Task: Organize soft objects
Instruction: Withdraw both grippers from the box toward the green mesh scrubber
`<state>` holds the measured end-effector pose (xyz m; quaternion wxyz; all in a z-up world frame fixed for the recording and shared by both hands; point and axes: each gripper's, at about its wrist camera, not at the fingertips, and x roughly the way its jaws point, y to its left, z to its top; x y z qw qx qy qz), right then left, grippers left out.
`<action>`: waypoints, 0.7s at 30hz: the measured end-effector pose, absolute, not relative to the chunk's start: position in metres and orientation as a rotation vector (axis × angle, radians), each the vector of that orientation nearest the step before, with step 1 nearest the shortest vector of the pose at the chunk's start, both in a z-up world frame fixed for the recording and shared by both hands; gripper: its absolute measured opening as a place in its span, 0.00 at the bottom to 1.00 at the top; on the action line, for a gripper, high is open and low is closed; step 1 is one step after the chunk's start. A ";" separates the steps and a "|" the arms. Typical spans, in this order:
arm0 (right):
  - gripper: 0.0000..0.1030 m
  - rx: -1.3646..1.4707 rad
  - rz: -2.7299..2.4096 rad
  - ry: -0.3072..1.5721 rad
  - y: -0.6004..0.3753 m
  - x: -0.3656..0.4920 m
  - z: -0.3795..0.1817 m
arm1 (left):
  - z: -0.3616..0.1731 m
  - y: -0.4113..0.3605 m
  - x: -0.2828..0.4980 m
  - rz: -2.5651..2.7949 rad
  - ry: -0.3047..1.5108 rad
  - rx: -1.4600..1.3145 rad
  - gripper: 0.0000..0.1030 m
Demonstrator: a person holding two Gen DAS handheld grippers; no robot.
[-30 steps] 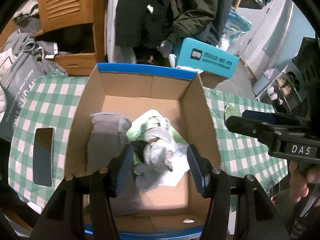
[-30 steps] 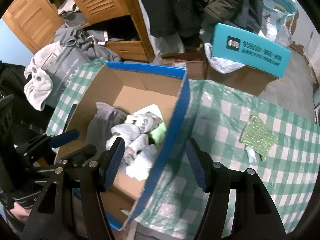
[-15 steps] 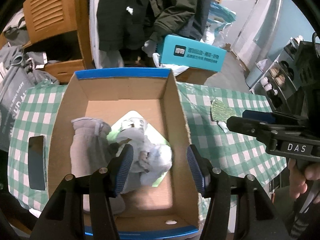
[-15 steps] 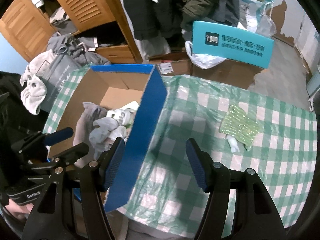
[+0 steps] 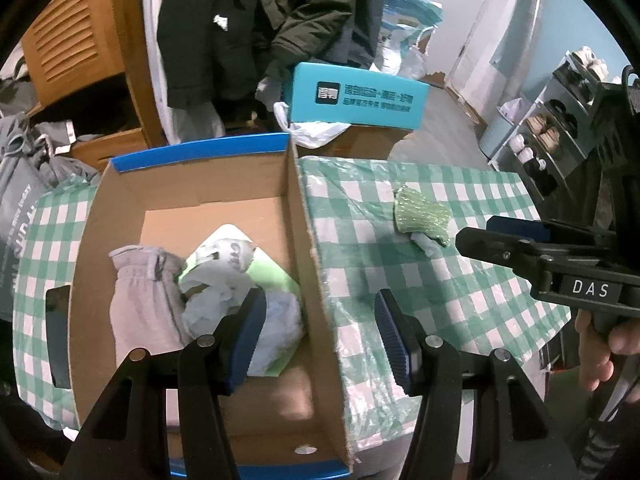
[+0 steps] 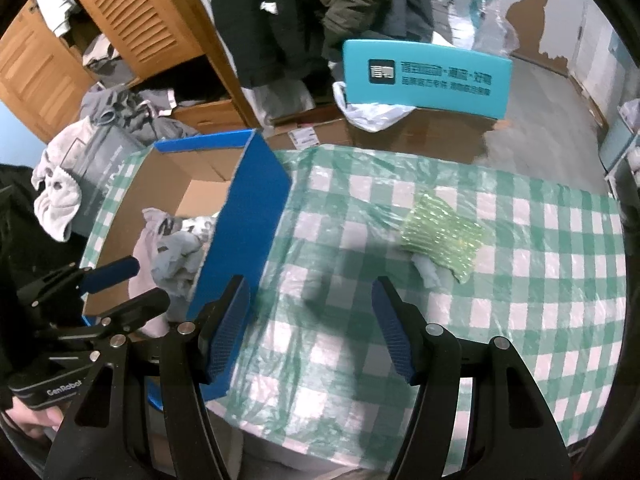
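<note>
Box: open cardboard box (image 5: 192,200) on a checked table (image 6: 520,320), holding grey socks (image 5: 140,300).
Green cloth: (image 6: 442,236) alone on the table, right of the box.
Left gripper (image 5: 318,340): jaws apart, empty, straddling the box wall.
Right gripper (image 6: 310,330): jaws apart, empty, above bare table.
Risk: the slick plastic table cover may bunch into the grab.

Both the left hand-held gripper (image 5: 320,336) and right hand-held gripper (image 6: 312,324) point steeply downward, jaws apart, empty.

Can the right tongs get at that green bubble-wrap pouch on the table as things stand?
Probably yes: the right tongs stand open, and only bare checked tablecloth lies between them and the green pouch.
</note>
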<state>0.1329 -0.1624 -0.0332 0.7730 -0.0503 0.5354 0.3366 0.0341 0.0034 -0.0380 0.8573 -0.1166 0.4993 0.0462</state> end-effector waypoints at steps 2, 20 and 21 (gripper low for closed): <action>0.62 -0.100 0.721 1.160 -0.170 0.135 -0.034 | -0.039 -0.002 0.037 0.090 1.052 -0.238 0.56; 0.62 -0.048 0.627 1.171 -0.232 0.154 -0.050 | -0.051 -0.045 0.064 0.039 1.097 -0.193 0.57; 0.62 -0.049 0.621 1.175 -0.234 0.156 -0.052 | -0.052 -0.046 0.066 0.037 1.100 -0.193 0.57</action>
